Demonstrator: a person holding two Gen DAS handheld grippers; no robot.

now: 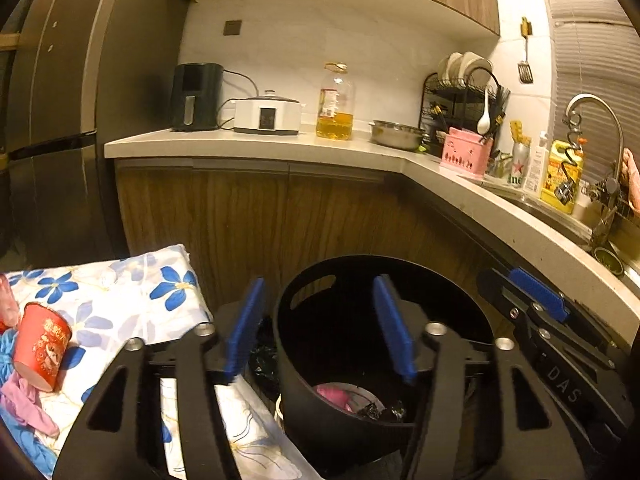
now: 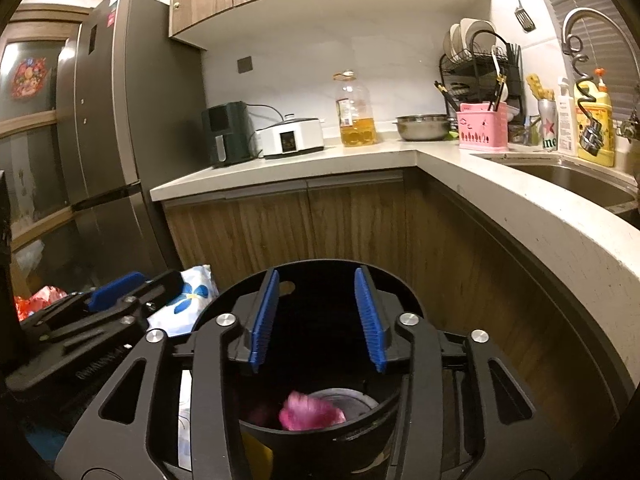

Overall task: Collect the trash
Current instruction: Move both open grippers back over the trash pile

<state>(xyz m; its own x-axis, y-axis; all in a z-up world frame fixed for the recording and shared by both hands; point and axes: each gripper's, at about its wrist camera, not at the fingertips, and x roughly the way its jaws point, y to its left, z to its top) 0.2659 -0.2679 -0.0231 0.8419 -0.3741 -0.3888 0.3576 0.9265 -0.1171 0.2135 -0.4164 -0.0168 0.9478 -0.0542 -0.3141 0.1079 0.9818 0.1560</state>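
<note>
A black bin (image 2: pixel 320 420) stands on the floor against the wooden cabinets, with a pink crumpled piece of trash (image 2: pixel 310 414) lying loose at its bottom beside dark wrappers. The right hand-held gripper (image 2: pixel 318 320) hangs over the bin's mouth, tilted slightly downward, its blue pads apart and nothing between them. The left hand-held gripper (image 1: pixel 320 330) hangs just beside it over the bin's left rim, jaws spread wider and likewise empty. Only the left wrist view shows the flowered cloth (image 1: pixel 132 300) left of the bin, carrying a red paper cup (image 1: pixel 42 346) on its side and a pink glove (image 1: pixel 28 404). Only the right wrist view shows the refrigerator (image 2: pixel 116 120) in full. The worktop (image 2: pixel 304 166) runs behind.
</note>
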